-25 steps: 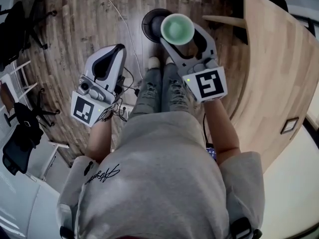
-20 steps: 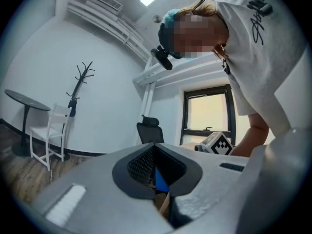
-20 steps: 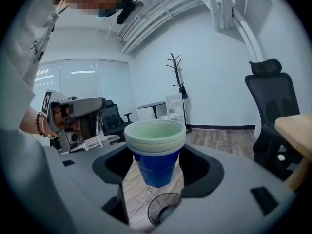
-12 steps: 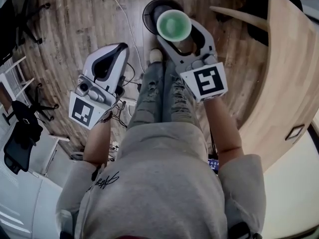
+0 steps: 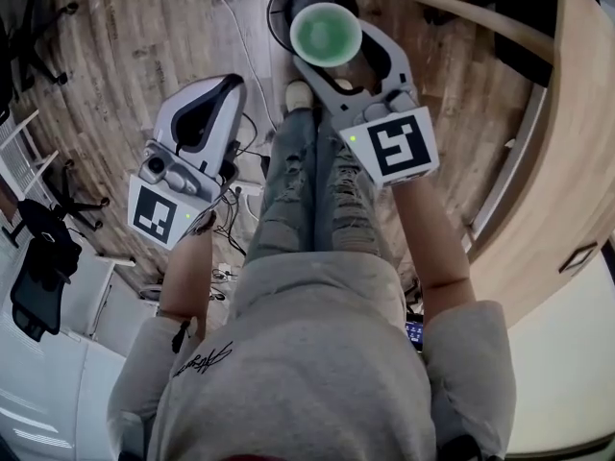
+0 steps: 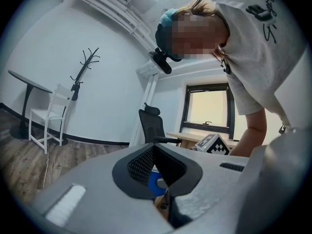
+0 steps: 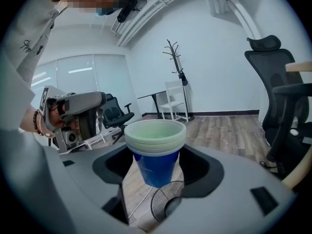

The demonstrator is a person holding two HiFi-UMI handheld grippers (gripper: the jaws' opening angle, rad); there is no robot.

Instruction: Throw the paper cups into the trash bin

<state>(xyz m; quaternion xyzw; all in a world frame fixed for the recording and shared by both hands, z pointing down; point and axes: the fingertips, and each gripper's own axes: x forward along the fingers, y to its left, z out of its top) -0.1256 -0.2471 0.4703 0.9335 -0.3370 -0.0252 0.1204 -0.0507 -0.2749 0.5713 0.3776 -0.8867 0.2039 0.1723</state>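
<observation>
Clearly the right gripper (image 5: 336, 58) was clamped on the cups (image 5: 326, 33), a nested stack with blue outsides and pale green insides. Its jaws pressed the blue wall from both sides, below the rims. The stack stood upright at 12 o'clock in the head view, out over the wooden floor ahead of the person's knees. The bin (image 5: 282, 4), dark and round, sat on the floor beneath and just beyond the stack, its rim showing at the stack's 11 o'clock. The left gripper (image 5: 217, 98) hung at about 8 o'clock from the right one, well apart, its jaws pressed together with nothing between them.

The step in hand looked like the drop itself. To do it well, the stack should sit squarely above the bin's mouth before the jaws part, and from the head view it seemed slightly short of centre, so a small push toward 12 o'clock would help. Lowering the stack nearer the rim first would cut the chance of a bounce, and keeping it upright should stop the cups from separating as they fall.
</observation>
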